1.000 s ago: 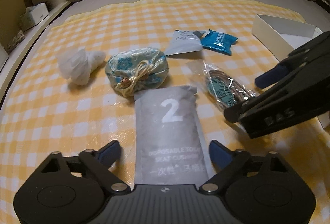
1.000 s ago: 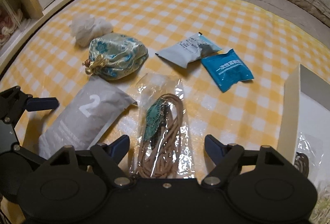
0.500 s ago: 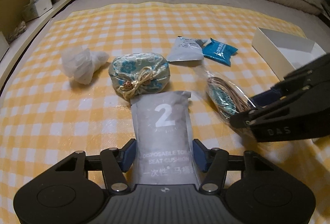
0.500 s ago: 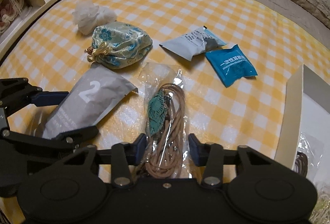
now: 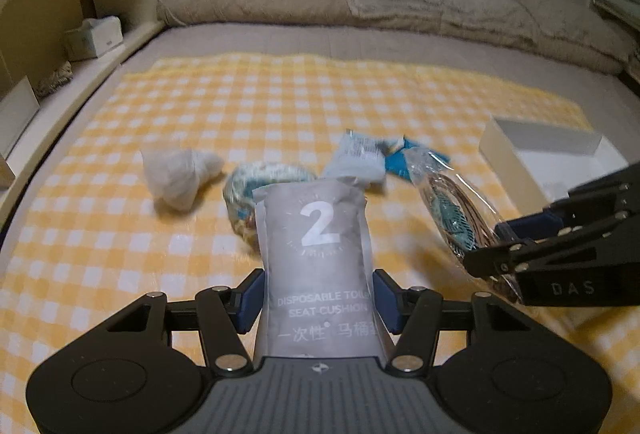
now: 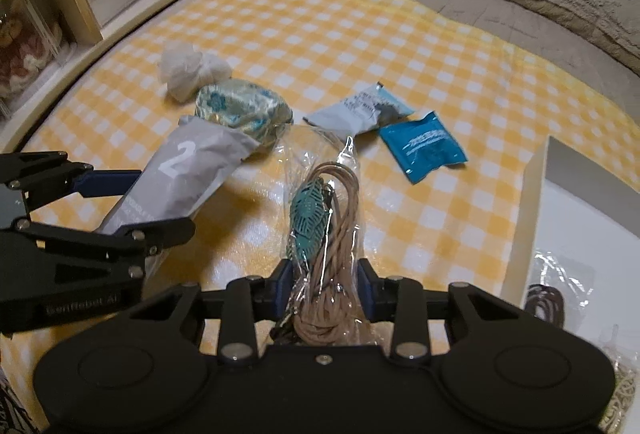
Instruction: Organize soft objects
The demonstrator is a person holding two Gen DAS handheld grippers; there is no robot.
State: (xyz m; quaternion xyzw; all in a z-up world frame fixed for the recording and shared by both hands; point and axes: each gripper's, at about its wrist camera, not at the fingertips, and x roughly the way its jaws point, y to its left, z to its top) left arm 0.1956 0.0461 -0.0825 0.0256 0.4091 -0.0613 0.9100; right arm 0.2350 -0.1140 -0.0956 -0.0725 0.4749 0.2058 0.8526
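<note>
Left gripper [image 5: 318,304] clamped on grey "2" seat-cushion pouch [image 5: 318,254]; right gripper [image 6: 322,286] clamped on clear bag of tan cord [image 6: 324,234] with teal leaf charm.

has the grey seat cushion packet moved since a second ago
Yes. The grey seat cushion packet, clamped in the left gripper, has lifted off the checked cloth; its top now overlaps the floral pouch.

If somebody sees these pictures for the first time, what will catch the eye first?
Probably the two grips in the foreground: the left gripper is shut on a grey packet marked 2, and the right gripper on a clear bag of cord. Behind them, a floral pouch and a blue sachet lie on the yellow checked cloth.
</note>
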